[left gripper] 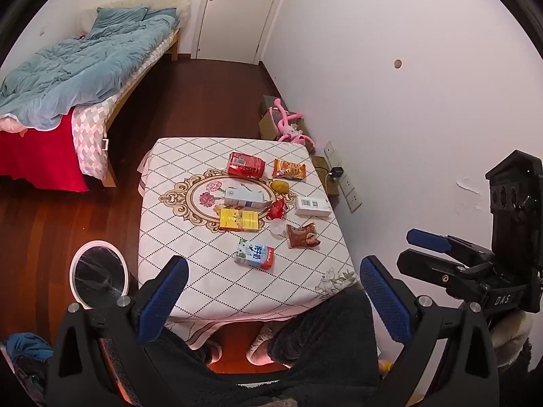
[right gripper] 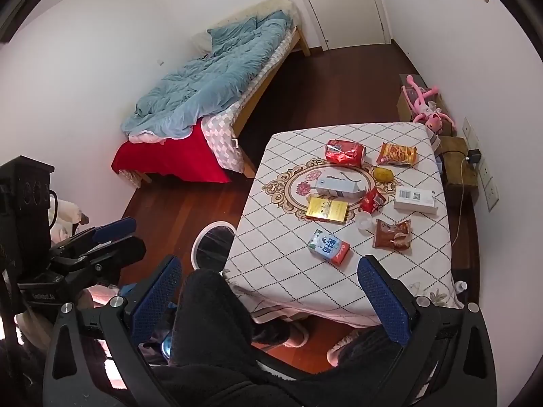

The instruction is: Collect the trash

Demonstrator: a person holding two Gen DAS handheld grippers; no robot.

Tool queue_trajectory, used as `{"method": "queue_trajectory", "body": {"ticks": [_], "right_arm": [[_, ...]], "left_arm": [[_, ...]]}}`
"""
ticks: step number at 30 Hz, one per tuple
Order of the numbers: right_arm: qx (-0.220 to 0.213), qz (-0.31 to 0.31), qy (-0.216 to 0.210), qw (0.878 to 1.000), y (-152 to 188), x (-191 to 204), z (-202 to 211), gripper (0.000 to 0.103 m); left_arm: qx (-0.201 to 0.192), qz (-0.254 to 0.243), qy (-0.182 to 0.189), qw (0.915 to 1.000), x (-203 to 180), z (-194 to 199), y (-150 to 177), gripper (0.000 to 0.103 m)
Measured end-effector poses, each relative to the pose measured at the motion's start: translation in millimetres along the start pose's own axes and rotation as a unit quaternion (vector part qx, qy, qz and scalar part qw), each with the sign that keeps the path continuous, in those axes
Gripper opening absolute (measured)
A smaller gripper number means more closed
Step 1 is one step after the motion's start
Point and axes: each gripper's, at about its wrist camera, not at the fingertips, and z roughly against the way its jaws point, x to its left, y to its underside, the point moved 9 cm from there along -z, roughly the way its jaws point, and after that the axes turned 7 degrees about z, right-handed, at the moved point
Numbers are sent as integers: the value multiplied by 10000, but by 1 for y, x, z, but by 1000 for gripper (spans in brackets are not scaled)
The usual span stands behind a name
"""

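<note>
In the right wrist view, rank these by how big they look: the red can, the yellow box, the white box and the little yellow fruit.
Largest to smallest, as they look:
1. yellow box, red can and white box: too alike to rank, and the can lies farther from the camera.
2. yellow fruit, clearly smallest.

On the bench (left gripper: pixel 190 244), a crushed red can (left gripper: pixel 246 165) lies on its side at the far edge, an orange snack bag (left gripper: pixel 289 169) just beside it. Nearer lie a pale blue carton (left gripper: pixel 245 198), a yellow box (left gripper: pixel 238 219), a brown wrapper (left gripper: pixel 302 235) and a milk carton (left gripper: pixel 255 253). The bin (left gripper: pixel 98 273) stands on the floor beside the bench.
</note>
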Motion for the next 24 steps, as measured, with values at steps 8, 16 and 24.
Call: {"method": "queue_trajectory", "body": {"ticks": [8, 16, 24], "right_arm": [[19, 32, -35, 10000, -1, -1, -3, 103], [27, 30, -20, 10000, -1, 0, -3, 103], [33, 42, -11, 10000, 0, 0, -3, 103]], "left_arm": [[-20, 6, 7, 10000, 1, 1, 0, 103], [-30, 42, -30, 10000, 1, 1, 2, 103], [-49, 74, -31, 10000, 6, -1, 3, 103]]}}
